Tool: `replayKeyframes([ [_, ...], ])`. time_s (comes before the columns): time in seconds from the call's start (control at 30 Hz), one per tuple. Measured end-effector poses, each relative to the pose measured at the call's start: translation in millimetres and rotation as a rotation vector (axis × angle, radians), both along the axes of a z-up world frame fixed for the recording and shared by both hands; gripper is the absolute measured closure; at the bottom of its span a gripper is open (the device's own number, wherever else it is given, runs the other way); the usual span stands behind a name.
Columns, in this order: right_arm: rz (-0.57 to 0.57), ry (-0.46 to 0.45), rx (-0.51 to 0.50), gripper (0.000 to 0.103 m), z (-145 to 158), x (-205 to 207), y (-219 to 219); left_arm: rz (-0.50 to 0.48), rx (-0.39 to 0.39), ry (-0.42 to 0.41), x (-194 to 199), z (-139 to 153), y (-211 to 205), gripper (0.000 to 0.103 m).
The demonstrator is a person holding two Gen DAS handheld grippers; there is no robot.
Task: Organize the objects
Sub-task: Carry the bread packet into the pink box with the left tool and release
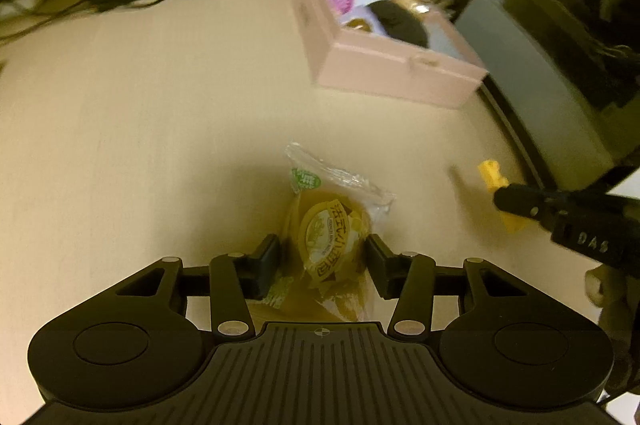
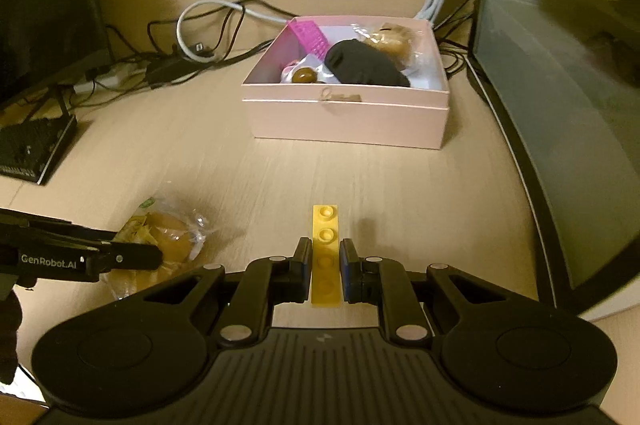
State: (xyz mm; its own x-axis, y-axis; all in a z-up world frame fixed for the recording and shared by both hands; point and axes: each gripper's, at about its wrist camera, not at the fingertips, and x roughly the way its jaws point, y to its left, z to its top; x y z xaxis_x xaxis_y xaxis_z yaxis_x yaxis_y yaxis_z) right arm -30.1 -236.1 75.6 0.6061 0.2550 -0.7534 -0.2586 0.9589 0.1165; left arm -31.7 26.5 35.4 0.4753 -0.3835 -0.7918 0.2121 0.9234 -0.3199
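Right gripper (image 2: 325,267) pinched a yellow brick (image 2: 326,253) at lower centre, left gripper (image 1: 322,261) squeezed a wrapped bun (image 1: 328,225), pink box (image 2: 344,117) sat beyond.

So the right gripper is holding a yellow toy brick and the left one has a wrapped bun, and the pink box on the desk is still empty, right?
Not quite: the pink box is not empty. The right wrist view shows a black item, a magenta piece and wrapped snacks inside. The rest stands: the right gripper holds the yellow brick, the left gripper the wrapped bun.
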Motion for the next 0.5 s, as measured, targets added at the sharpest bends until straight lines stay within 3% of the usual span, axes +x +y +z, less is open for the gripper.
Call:
replayKeyframes([
  [0.23, -0.061, -0.009, 0.037, 0.089, -0.2, -12.1, -18.5, -0.037, -0.069, -0.13, 38.9, 53.8, -19.1, 0.052],
  [0.4, -0.076, -0.001, 0.069, 0.089, -4.1, -16.5, -26.9, -0.108, -0.08, -0.218, 99.9, 83.4, -62.7, 0.052],
  [0.5, -0.085, 0.007, 0.09, 0.089, -5.7, -17.3, -31.9, -0.096, -0.092, -0.246, 139.7, 95.8, -82.9, 0.052],
])
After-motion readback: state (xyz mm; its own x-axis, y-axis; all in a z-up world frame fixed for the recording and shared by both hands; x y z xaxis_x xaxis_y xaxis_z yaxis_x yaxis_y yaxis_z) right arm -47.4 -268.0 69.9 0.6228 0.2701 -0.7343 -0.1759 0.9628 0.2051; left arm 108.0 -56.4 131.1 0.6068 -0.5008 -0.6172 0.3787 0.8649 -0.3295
